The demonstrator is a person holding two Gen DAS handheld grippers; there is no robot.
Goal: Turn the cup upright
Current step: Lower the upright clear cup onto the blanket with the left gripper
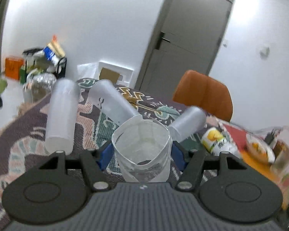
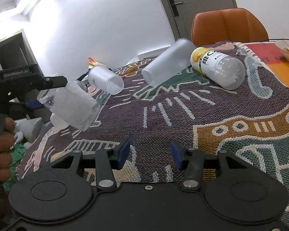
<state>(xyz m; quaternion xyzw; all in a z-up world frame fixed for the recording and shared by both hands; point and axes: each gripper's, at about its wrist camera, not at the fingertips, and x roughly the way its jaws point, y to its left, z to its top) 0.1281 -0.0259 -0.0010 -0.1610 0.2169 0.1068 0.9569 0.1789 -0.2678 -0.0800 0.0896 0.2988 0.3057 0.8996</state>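
We hold the left gripper [image 1: 142,152] raised above the patterned woven tablecloth [image 2: 183,115], its blue-padded jaws pinching a translucent frosted plastic cup [image 1: 142,150] by the sides so hard that the rim buckles. From the right wrist view that cup [image 2: 71,105] hangs tilted in the air, base pointing down toward the cloth, with our left hand [image 2: 0,148] wrapped round the black handle. Our right gripper [image 2: 149,152] hovers low over the cloth, jaws spread with nothing between them. Farther off we count two more frosted cups [image 2: 106,79] [image 2: 163,65] lying on their sides, and one plastic bottle with a yellow and white label [image 2: 217,67] lying beside the larger cup. One orange chair [image 2: 229,25] stands behind the table.
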